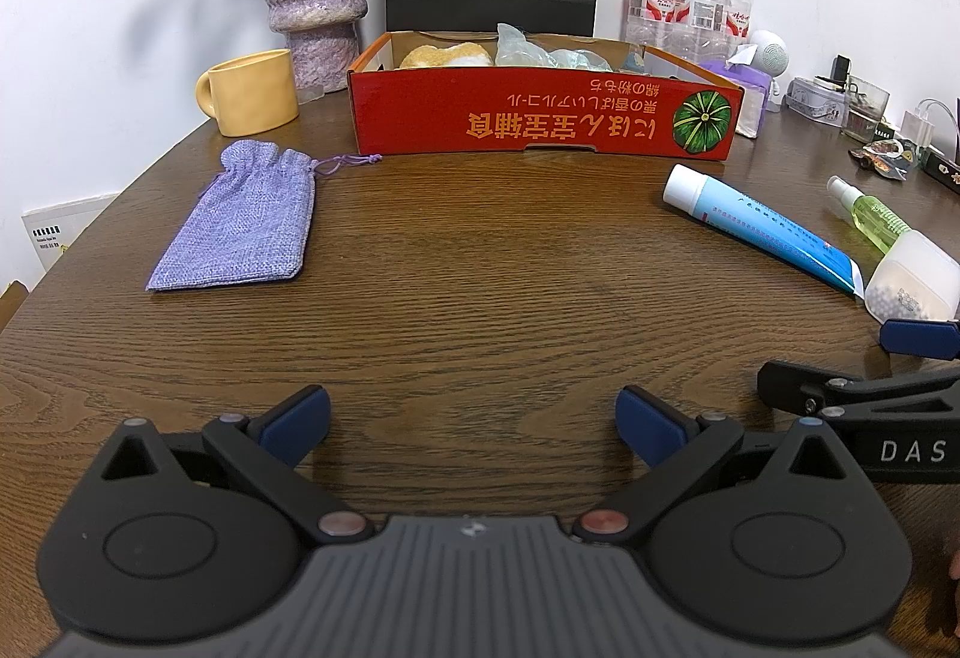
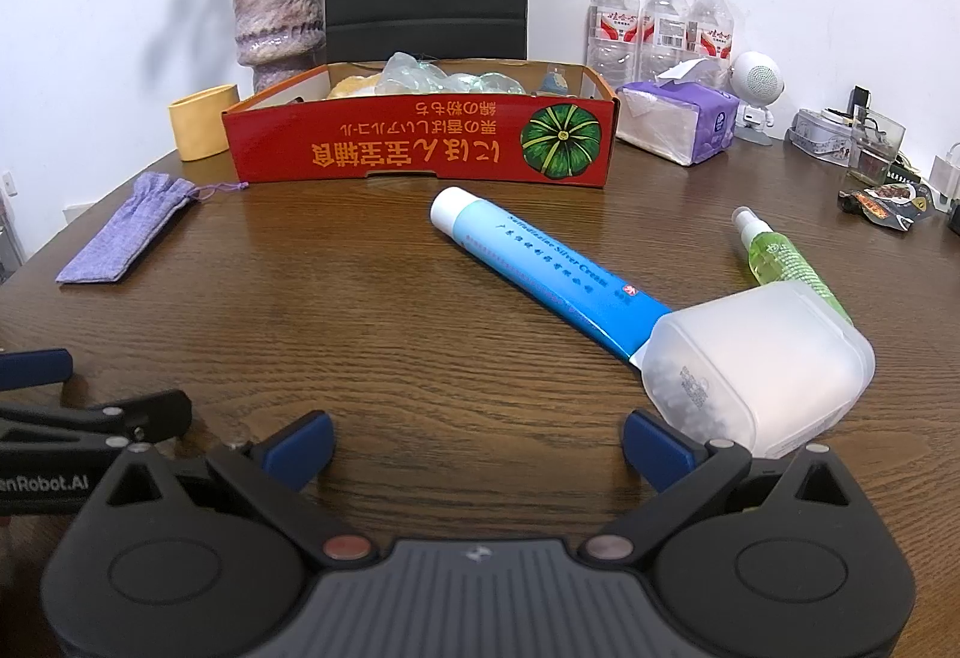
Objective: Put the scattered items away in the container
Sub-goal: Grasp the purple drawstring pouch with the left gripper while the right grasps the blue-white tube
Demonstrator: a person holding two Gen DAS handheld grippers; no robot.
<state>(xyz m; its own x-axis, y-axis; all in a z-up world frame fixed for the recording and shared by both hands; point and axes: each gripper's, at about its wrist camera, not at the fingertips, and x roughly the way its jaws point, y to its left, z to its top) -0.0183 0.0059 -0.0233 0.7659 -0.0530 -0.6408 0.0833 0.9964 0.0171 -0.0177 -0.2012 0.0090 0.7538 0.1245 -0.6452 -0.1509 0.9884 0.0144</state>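
- Table (image 2: 384,310): dark brown wood-grain top with a rounded edge; it carries every item listed below.
- Cardboard box (image 1: 543,118): one, shallow, rectangular, red outside with orange print and a green pumpkin graphic. It stands at the far middle of the table and already holds pale plastic-wrapped items and a yellow-white soft item.
- Left gripper (image 1: 474,427): black frame, blue pads, jaws spread wide with nothing between them, low over bare table.
- Right gripper (image 2: 477,448): same build, jaws spread wide and empty; the right pad sits just beside the frosted case.
- Drawstring pouch (image 1: 240,226): one, lilac woven cloth, flat, left of the box.
- Cream tube (image 2: 540,268): one, blue with a white cap, lying diagonally right of centre.
- Frosted plastic case (image 2: 762,364): one, translucent, rounded, over the tube's crimped end.
- Spray bottle (image 2: 780,253): one, slim, green liquid, lying beyond the case.
- Water bottles (image 2: 660,22): three, clear, behind the box.
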